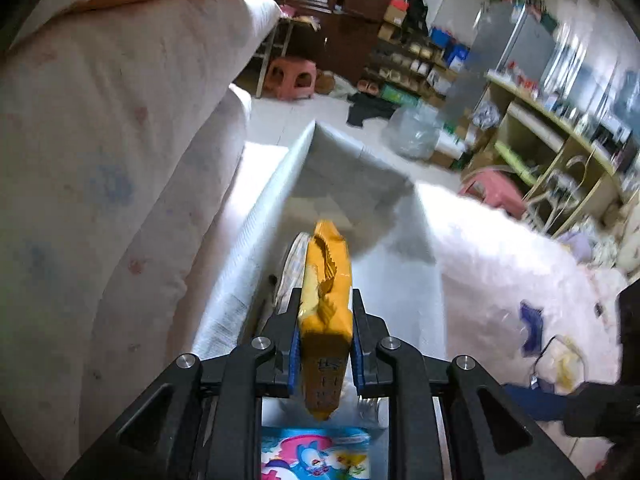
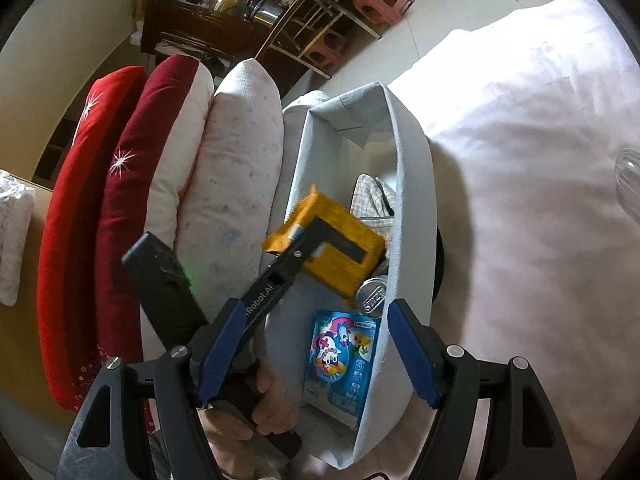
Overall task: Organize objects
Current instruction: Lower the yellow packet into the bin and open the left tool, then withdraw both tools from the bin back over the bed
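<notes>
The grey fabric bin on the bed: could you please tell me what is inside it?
Inside the grey fabric bin: a blue cartoon packet, a round metal tin and checked cloth. The yellow packet hangs above them, hiding what lies beneath.

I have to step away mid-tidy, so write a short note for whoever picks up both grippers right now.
Left gripper: shut on the yellow packet, held over the grey fabric bin.
Right gripper: open, empty, hovering at the bin's near end.
Already in the bin: blue cartoon pouch, round tin, checked cloth.
Left to do: lower and release the yellow packet into the bin. Some small items seem to lie on the pink bedspread; too blurred to identify.
</notes>
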Motion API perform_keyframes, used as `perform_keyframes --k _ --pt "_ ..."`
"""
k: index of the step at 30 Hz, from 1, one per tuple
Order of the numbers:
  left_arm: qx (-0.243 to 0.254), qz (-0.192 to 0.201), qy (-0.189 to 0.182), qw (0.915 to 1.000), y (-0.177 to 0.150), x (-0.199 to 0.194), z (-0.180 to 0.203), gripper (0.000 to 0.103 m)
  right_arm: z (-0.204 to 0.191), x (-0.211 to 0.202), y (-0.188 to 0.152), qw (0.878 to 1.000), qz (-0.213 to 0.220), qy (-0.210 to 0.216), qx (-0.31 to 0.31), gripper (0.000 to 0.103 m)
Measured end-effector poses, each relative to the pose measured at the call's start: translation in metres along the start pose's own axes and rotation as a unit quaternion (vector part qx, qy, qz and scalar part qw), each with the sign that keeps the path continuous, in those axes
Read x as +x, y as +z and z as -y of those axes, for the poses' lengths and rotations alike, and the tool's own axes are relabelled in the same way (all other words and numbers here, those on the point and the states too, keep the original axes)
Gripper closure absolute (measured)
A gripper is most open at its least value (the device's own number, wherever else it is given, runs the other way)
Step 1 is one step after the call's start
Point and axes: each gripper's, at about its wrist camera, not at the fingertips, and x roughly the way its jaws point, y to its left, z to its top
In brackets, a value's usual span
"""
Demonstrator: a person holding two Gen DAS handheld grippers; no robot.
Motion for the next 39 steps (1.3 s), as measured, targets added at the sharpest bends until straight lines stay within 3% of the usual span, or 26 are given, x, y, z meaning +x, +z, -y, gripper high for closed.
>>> perform_keyframes --k 2,6,8,10,15,19,28,39 --pt "0.024 -0.014 0.061 0.9977 0.001 0.002 0.007 0.069 0.0 -0.002 0.0 1.0 0.002 -0.003 -0.003 0.03" --pt "0.042 -0.007 0.15 0.9878 -0.003 -0.008 0.013 0.065 0.0 -0.006 -0.002 1.0 0.003 -0.006 -0.005 0.03" --pt "0.06 0.002 0.222 0.9732 -0.008 -0.013 0.016 0.065 0.0 -0.007 -0.002 1.0 0.003 -0.009 -0.007 0.03" --pt "0.078 0.009 0.264 0.9613 -0.013 -0.019 0.02 0.068 0.0 -0.009 -0.003 1.0 0.003 -0.009 -0.009 0.03" --pt "0.069 0.015 0.259 0.9632 -0.016 -0.038 0.025 0.068 -0.002 -0.01 -0.003 1.0 0.004 -0.009 -0.012 0.03" --pt "0.056 0.016 0.217 0.9745 -0.014 -0.05 0.026 0.068 -0.004 -0.012 -0.004 1.0 0.005 -0.011 -0.02 0.03" --pt "0.083 0.011 0.164 0.9829 -0.011 -0.04 0.068 0.067 -0.009 -0.026 -0.008 0.998 0.022 -0.04 -0.041 0.03" --pt "0.14 -0.018 0.077 0.9869 -0.034 -0.016 0.153 0.067 0.017 -0.097 -0.016 0.985 0.088 -0.139 -0.045 0.03"
